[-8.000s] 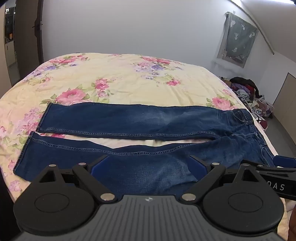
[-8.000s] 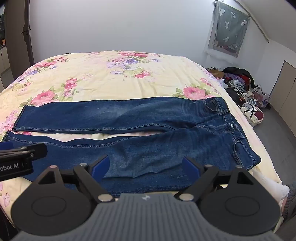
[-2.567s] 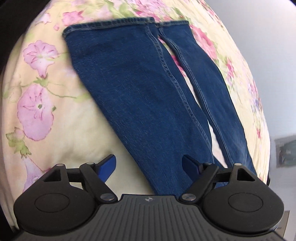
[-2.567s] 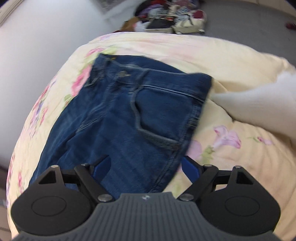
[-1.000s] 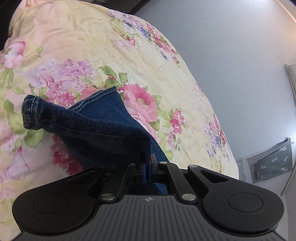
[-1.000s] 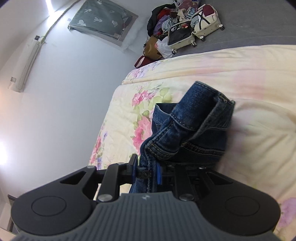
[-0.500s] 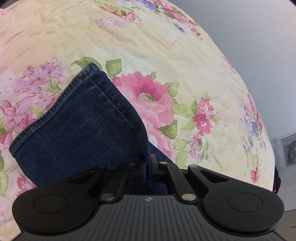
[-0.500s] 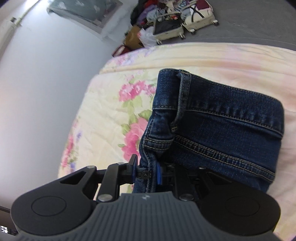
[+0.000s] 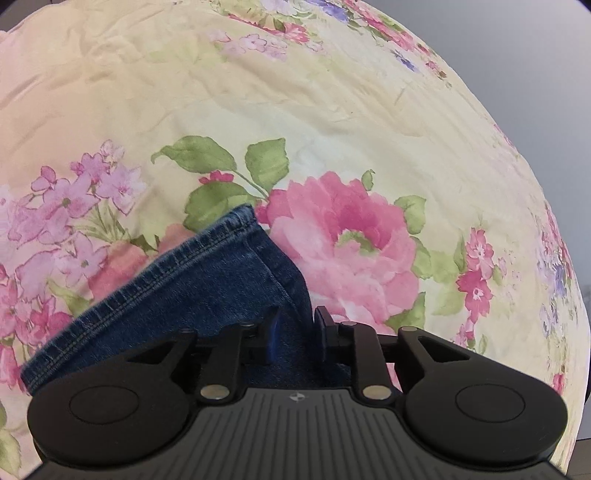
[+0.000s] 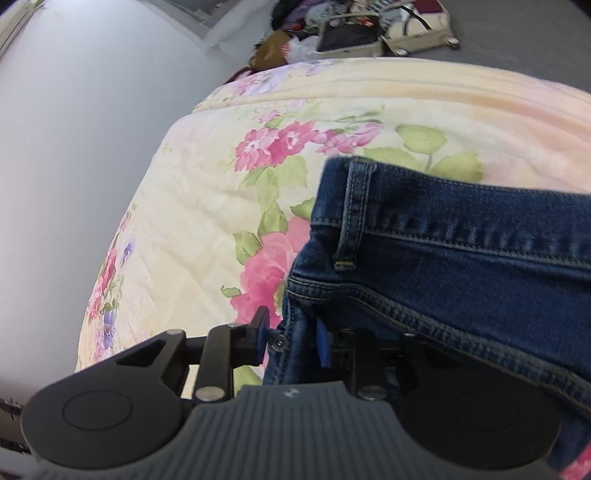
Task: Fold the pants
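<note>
Done: dark-blue denim pants (image 9: 192,291) folded leg on leg — lying on floral bed (image 9: 295,110).
Left tongs (image 9: 293,332): just opened, hem released.
Right tongs (image 10: 291,338): just opening — waistband loose between.
Left: crosswise folds.

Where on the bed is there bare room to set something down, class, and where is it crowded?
Free: the floral bedspread beyond the jeans hem, up to the far wall; and the strip left of the waistband, toward the wall. Crowded: by the left gripper and right gripper, both just opening with denim between; and the cluttered floor.

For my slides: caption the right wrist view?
Right claw opening around the jeans waistband on a flowered bedspread.
</note>
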`<act>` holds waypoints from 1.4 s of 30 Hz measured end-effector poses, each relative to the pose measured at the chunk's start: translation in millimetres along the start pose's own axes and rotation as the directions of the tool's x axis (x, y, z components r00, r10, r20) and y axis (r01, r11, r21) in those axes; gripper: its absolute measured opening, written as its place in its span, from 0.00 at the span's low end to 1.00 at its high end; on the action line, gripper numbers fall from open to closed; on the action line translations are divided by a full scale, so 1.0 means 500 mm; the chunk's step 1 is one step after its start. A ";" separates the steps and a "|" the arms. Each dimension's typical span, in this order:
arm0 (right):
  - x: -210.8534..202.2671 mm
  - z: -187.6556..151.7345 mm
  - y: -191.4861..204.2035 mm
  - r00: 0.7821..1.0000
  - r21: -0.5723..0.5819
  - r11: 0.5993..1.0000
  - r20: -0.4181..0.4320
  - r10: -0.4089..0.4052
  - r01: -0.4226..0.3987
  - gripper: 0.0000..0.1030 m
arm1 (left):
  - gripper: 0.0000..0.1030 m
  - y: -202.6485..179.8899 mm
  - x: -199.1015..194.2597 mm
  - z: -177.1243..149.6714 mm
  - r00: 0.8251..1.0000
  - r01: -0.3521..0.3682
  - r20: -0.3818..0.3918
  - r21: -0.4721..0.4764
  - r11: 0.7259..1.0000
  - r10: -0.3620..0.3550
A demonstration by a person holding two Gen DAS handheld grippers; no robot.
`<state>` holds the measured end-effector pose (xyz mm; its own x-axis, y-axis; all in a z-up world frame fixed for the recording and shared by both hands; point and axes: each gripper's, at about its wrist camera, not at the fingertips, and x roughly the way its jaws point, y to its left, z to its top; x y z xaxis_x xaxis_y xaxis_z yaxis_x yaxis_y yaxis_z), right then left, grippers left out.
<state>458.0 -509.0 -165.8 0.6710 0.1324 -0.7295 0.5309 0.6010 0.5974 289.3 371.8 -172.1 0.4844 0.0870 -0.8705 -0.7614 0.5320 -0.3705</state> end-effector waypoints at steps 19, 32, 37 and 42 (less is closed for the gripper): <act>-0.206 -0.366 0.058 0.974 -0.627 0.762 0.025 0.226 -0.161 0.32 | 0.56 0.165 -0.142 -0.050 0.993 0.012 0.111 0.184 0.983 -0.033; -0.141 -0.571 0.036 0.994 -0.801 0.597 0.088 0.072 0.028 0.42 | 0.57 0.202 -0.194 -0.117 0.977 -0.057 0.211 0.208 0.977 0.012; -0.194 -0.590 0.018 0.982 -0.763 0.645 0.097 0.160 -0.030 0.46 | 0.57 0.223 -0.209 -0.136 0.979 0.032 0.196 0.131 0.991 -0.057; -0.199 -0.600 0.020 0.980 -0.748 0.659 0.059 0.192 -0.084 0.46 | 0.57 0.232 -0.177 -0.146 0.984 0.129 0.123 0.030 0.991 -0.132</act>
<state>241.1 -279.5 -187.0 0.7899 0.1986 -0.5802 -0.0936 0.9740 0.2061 127.0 364.4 -161.7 0.6302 0.1192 -0.7672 -0.6791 0.5635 -0.4703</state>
